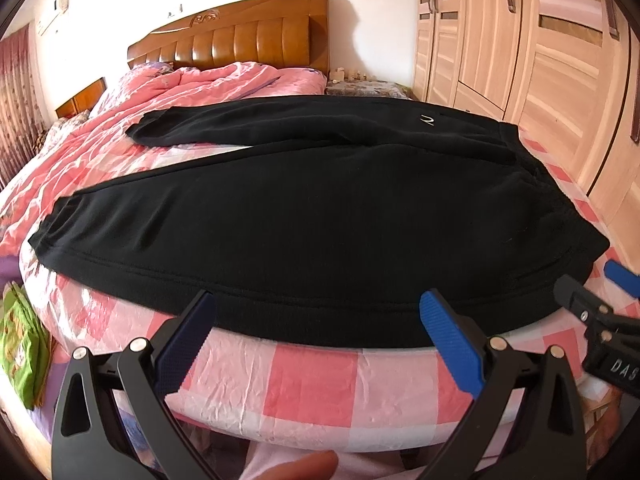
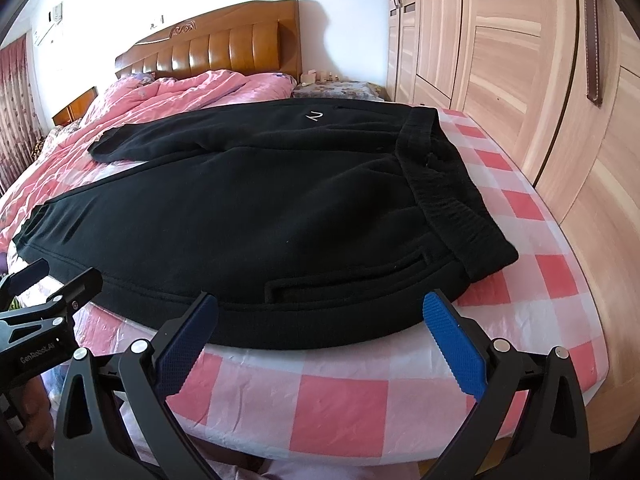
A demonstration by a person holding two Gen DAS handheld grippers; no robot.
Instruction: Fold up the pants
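Your left tool (image 1: 316, 322) and right tool (image 2: 320, 322) hover side by side at the near edge of the bed (image 2: 344, 404), jaws spread wide and holding nothing, both levelled just above the checked sheet. Black pants (image 1: 280, 216) lie flat across the bed just beyond the fingertips, waistband (image 2: 448, 196) to the right, cuffs to the left, legs slightly splayed. To fold cleanly, pinch the near leg's outer seam at two well-separated spots, lift low and carry it evenly onto the far leg. Farther back, a pink quilt (image 1: 200, 84) and the headboard (image 1: 240, 36).
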